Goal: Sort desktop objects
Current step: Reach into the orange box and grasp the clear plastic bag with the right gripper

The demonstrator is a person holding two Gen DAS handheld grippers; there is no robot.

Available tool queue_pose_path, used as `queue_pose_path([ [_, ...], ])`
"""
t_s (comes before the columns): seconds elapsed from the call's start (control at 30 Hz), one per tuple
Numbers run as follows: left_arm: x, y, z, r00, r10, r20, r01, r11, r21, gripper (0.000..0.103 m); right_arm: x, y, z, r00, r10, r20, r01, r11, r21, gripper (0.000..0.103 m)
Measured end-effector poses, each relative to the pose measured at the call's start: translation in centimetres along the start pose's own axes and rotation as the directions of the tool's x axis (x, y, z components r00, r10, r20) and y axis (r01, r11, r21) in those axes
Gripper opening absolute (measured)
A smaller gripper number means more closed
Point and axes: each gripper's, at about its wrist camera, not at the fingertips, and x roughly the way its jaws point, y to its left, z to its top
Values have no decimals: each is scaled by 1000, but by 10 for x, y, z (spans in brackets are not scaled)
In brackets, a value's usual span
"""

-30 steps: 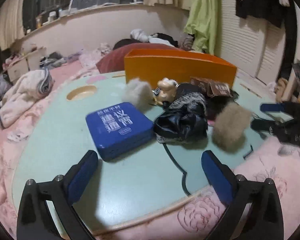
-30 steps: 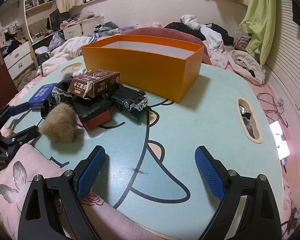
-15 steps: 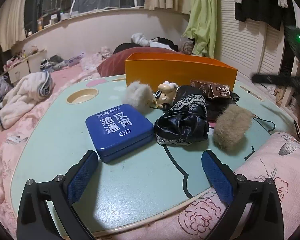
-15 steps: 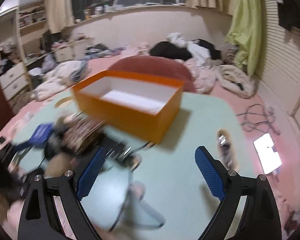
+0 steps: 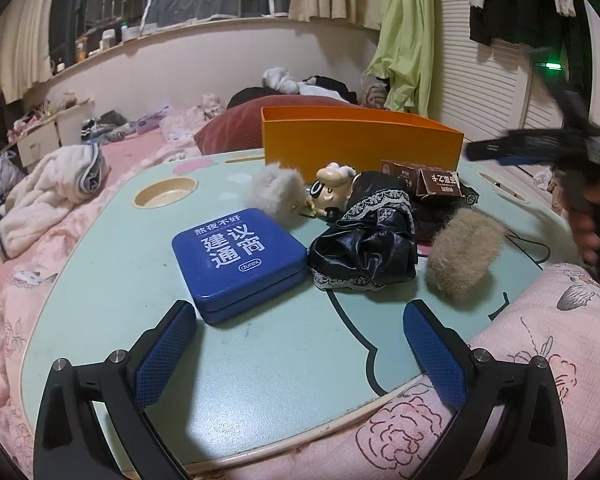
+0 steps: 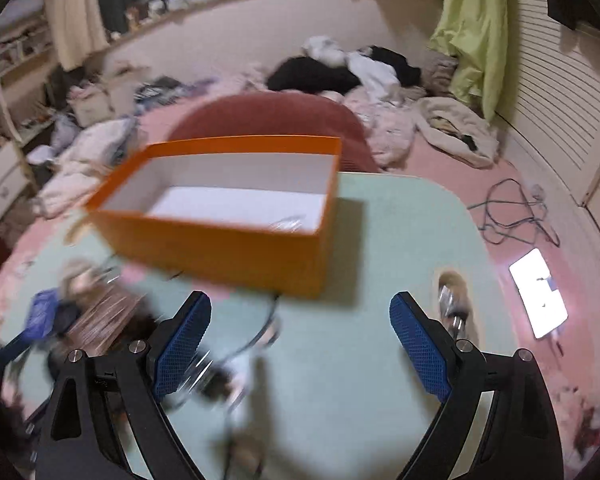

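A blue tin lies on the pale green table, just ahead of my open, empty left gripper. Beside the tin lie black lacy cloth, a sheep figure, a grey fur ball, a tan fur ball and brown cartons. An open orange box stands behind them, also in the left wrist view. My right gripper is open and empty, raised above the table in front of the box; it shows blurred in the left wrist view.
The table has a round cup hole at the left and a slot at the right. Pink bedding surrounds it. A red cushion lies behind the box. Cables and a lit screen lie to the right.
My right gripper has risen and tilted down over the table, so the orange box's inside now shows. My left gripper has stayed nearly still, open before the blue tin.
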Motion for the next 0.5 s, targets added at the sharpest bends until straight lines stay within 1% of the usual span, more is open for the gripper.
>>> queue_pose_path([
  [0.07,0,0,0,1000,1,1,-1,1000,1,103,-26,8,-20,998,51,33,-51,998,-28,91],
  [0.13,0,0,-1,1000,0,1,0,1000,0,103,-41,22,-44,994,106,18,-104,990,-96,91],
  [0.2,0,0,-1,1000,0,1,0,1000,0,103,-44,34,-64,995,105,1,-103,980,-168,91],
  [0.23,0,0,-1,1000,0,2,0,1000,1,103,-40,42,-74,997,80,-1,-79,974,-214,91],
  [0.27,1,0,-1,1000,2,-1,-2,1000,2,103,-32,49,-82,998,55,-29,-60,967,-247,91],
  [0.33,-1,1,-1,1000,0,4,0,1000,-1,103,-25,47,-78,995,68,-68,-82,972,-221,93],
  [0.37,-2,1,0,1000,1,5,-1,1000,-2,103,-22,44,-75,993,82,-89,-98,975,-197,97],
  [0.4,-3,0,0,1000,3,7,-3,1000,-1,103,-21,42,-73,993,73,-98,-90,978,-187,99],
  [0.5,-4,0,0,1000,3,10,-3,1000,-2,103,-24,41,-74,994,66,-87,-81,980,-183,99],
])
